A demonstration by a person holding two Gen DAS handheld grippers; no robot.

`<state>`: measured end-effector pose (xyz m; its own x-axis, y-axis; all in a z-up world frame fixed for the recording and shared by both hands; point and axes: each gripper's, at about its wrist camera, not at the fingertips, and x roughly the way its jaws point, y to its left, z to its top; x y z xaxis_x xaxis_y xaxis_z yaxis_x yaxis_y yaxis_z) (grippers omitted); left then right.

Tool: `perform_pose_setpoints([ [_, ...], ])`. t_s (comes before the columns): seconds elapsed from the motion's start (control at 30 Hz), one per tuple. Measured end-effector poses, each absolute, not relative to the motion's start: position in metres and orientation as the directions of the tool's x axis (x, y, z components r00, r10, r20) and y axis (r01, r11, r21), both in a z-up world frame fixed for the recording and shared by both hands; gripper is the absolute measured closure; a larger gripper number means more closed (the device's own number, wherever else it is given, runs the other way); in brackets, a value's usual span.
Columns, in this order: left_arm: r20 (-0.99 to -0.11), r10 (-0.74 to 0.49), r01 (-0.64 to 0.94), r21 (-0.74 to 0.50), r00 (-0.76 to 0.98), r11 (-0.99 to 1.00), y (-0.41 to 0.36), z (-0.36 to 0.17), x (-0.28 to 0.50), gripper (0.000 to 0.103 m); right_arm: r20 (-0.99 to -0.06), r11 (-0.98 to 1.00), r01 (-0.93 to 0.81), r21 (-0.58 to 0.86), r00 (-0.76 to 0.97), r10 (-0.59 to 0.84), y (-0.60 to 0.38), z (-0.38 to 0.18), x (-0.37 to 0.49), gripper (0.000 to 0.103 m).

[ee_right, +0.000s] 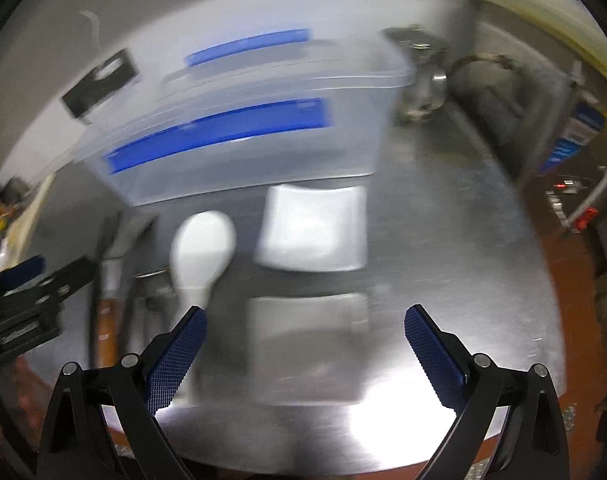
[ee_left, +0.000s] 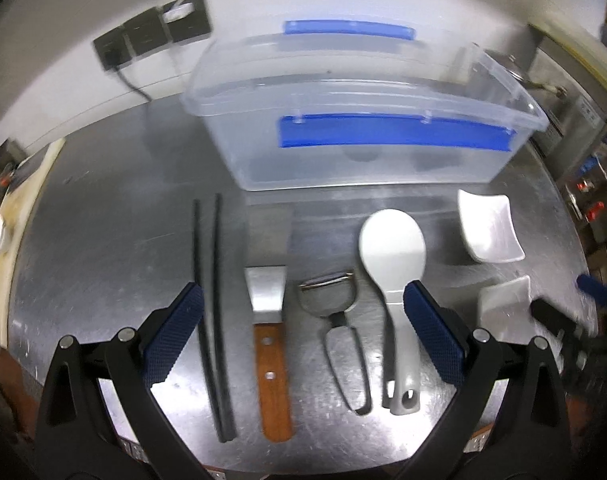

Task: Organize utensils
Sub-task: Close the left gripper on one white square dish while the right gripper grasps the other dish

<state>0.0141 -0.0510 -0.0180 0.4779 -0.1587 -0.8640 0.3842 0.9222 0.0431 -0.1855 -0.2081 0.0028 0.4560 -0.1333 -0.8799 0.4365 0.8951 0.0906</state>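
Left gripper (ee_left: 303, 320): hanging over the lower centre of its own frame with its jaws spread wide and nothing between them; its blue ribbed pads (ee_left: 175, 332) are bracketing the whole row of utensils.

Right gripper (ee_right: 305, 344): also gaping wide and holding nothing, sitting low in its badly blurred view above a pale square dish (ee_right: 311, 228).

Chopsticks (ee_left: 211, 312): lying left of centre in the left view, two thin black rods side by side; probably light, stiff and prone to rolling, so pinching both together near mid-length looks safest.

Spatula (ee_left: 268, 320): resting at centre, flat steel blade with a riveted wooden handle (ee_left: 273, 380); likely the heaviest piece, and the matte wood is offering better grip than the slick blade.

Peeler (ee_left: 335, 320): sitting right of centre, a metal head on a thin wire-loop handle; light, awkward, best taken across the loop.

Rice paddle (ee_left: 393, 280): lying right of the peeler, smooth grey-white plastic with a broad rounded head; light and slippery, its narrow shaft suiting the jaws.

Clear bin (ee_left: 363, 120): standing in the upper middle, open, translucent plastic with blue latches.

Small dishes (ee_left: 489, 228): glossy white, apparently ceramic, at right; likely fragile.

Steel table (ee_left: 103, 220): brushed and scratched, a hard, slick surface.
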Motion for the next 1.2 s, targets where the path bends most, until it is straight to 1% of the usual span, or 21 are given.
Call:
perform_pose_setpoints([
  [0.07,-0.873,-0.222,0.438,-0.011,0.434,0.899,-0.062,-0.021,0.008,0.007,-0.895,0.888,0.452,0.086,0.427,-0.131,-0.224,-0.003,-0.189,0.005],
  [0.17,-0.877,-0.279,0.504,-0.05,0.392,0.863,-0.081,-0.026,-0.001,0.007,-0.891,0.848,0.495,0.187,0.45,-0.066,-0.253,-0.009,-0.2,0.005],
  [0.23,-0.875,-0.323,0.539,-0.087,0.36,0.838,-0.094,-0.029,-0.007,0.007,-0.895,0.833,0.507,0.224,0.445,-0.03,-0.266,-0.013,-0.201,0.005],
  [0.27,-0.875,-0.345,0.547,-0.115,0.339,0.829,-0.102,-0.031,-0.01,0.007,-0.895,0.828,0.507,0.24,0.446,-0.013,-0.273,-0.015,-0.201,0.005],
  [0.37,-0.891,-0.347,0.529,-0.151,0.292,0.835,-0.116,-0.042,-0.012,0.007,-0.885,0.826,0.487,0.285,0.464,0.032,-0.284,-0.016,-0.2,0.005],
  [0.43,-0.895,-0.385,0.515,-0.226,0.226,0.827,-0.124,-0.052,-0.009,0.007,-0.878,0.834,0.458,0.309,0.473,0.066,-0.288,-0.017,-0.195,0.005],
  [0.47,-0.895,-0.394,0.508,-0.245,0.21,0.826,-0.126,-0.055,-0.01,0.011,-0.878,0.839,0.446,0.31,0.473,0.073,-0.292,-0.018,-0.191,0.005],
  [0.5,-0.896,-0.398,0.501,-0.258,0.195,0.826,-0.13,-0.058,-0.011,0.021,-0.881,0.844,0.44,0.307,0.466,0.078,-0.295,-0.019,-0.187,0.008],
  [0.53,-0.904,-0.388,0.495,-0.258,0.179,0.83,-0.137,-0.063,-0.012,0.026,-0.885,0.848,0.432,0.307,0.457,0.088,-0.299,-0.022,-0.182,0.012],
  [0.57,-0.907,-0.387,0.49,-0.265,0.166,0.831,-0.139,-0.066,-0.012,0.032,-0.887,0.851,0.425,0.309,0.452,0.096,-0.303,-0.024,-0.18,0.028],
  [0.6,-0.91,-0.389,0.481,-0.279,0.144,0.831,-0.143,-0.071,-0.013,0.032,-0.893,0.856,0.416,0.308,0.438,0.108,-0.307,-0.027,-0.175,0.039],
  [0.63,-0.911,-0.39,0.472,-0.289,0.131,0.833,-0.145,-0.074,-0.014,0.034,-0.899,0.862,0.401,0.309,0.418,0.128,-0.31,-0.031,-0.168,0.04],
  [0.7,-0.914,-0.393,0.453,-0.307,0.106,0.837,-0.151,-0.081,-0.016,0.052,-0.896,0.872,0.362,0.329,0.411,0.168,-0.314,-0.034,-0.16,0.042],
  [0.73,-0.914,-0.395,0.446,-0.315,0.096,0.838,-0.155,-0.084,-0.017,0.056,-0.893,0.879,0.329,0.346,0.403,0.201,-0.314,-0.036,-0.153,0.046],
  [0.77,-0.913,-0.399,0.436,-0.326,0.086,0.839,-0.159,-0.088,-0.018,0.068,-0.892,0.884,0.306,0.355,0.393,0.222,-0.314,-0.038,-0.148,0.056],
  [0.8,-0.918,-0.389,0.425,-0.32,0.082,0.847,-0.162,-0.091,-0.017,0.075,-0.894,0.888,0.293,0.355,0.384,0.231,-0.314,-0.04,-0.146,0.063],
  [0.83,-0.922,-0.378,0.414,-0.312,0.085,0.855,-0.165,-0.094,-0.017,0.075,-0.895,0.892,0.278,0.357,0.376,0.241,-0.314,-0.042,-0.14,0.064],
  [0.97,-0.931,-0.354,0.374,-0.3,0.085,0.878,-0.17,-0.106,-0.016,0.077,-0.886,0.887,0.231,0.4,0.345,0.31,-0.311,-0.05,-0.116,0.065],
  [1.2,-0.938,-0.345,0.356,-0.312,0.032,0.881,-0.169,-0.114,-0.007,0.077,-0.875,0.857,0.249,0.452,0.313,0.37,-0.306,-0.062,-0.095,0.065],
])
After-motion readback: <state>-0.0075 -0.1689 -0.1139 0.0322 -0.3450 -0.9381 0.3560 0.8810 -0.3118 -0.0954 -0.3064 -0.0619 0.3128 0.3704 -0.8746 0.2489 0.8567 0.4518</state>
